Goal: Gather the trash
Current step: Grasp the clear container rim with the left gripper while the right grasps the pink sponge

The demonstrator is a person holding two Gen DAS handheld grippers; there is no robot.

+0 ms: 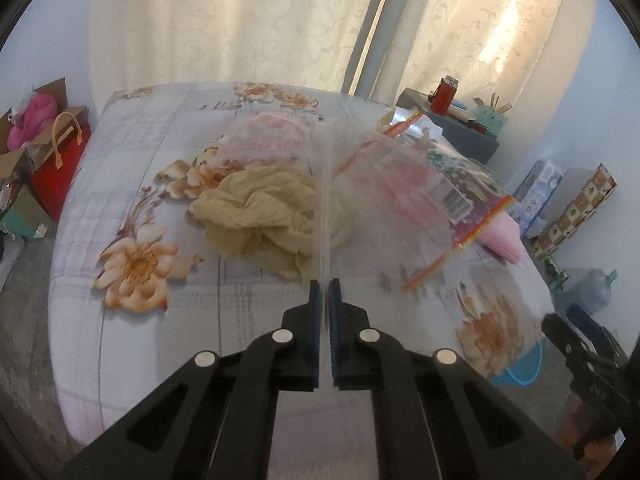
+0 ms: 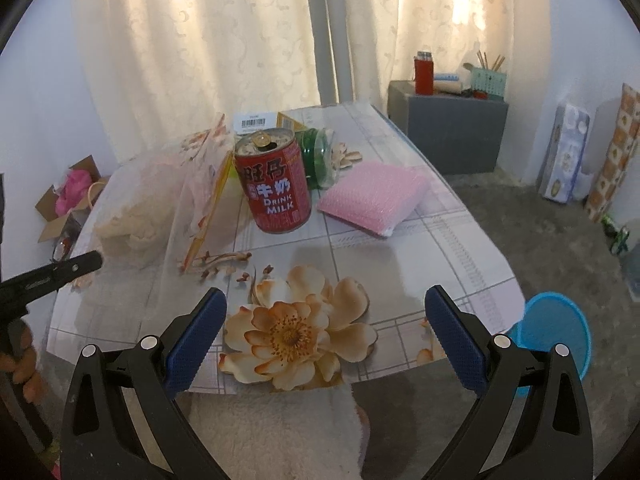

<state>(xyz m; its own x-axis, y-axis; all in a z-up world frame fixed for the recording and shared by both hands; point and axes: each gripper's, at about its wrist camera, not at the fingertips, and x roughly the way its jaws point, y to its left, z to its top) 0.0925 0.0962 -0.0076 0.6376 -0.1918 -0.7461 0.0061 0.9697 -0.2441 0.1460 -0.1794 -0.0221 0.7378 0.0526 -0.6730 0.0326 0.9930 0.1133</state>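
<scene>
Pinching a clear zip bag [image 1: 384,184] by its edge, the left claw [image 1: 325,292] is closed on the thin plastic, and the bag rises up and away from the jaws, held above the table [image 1: 120,340]. Its long axis runs away from the claw toward the curtains; the orange-red zip strip, so presumably the mouth, slants across the right side. Motion blur hides whether anything is inside.

Behind the bag lies a crumpled beige paper wad [image 1: 260,216] on the flowered tablecloth. Further right stand a red milk can [image 2: 274,188], upright with its opened top upward, a green jar [image 2: 320,160] on its side just behind it, and a pink sponge [image 2: 372,200] lying flat nearby. The right claw [image 2: 326,340] hovers over the near edge with jaws spread wide and nothing between them.

Collection looks barely begun: one piece is in hand, while wad, can, jar and sponge remain. A blue bin [image 2: 556,336] beside the table seems the likely destination.
</scene>
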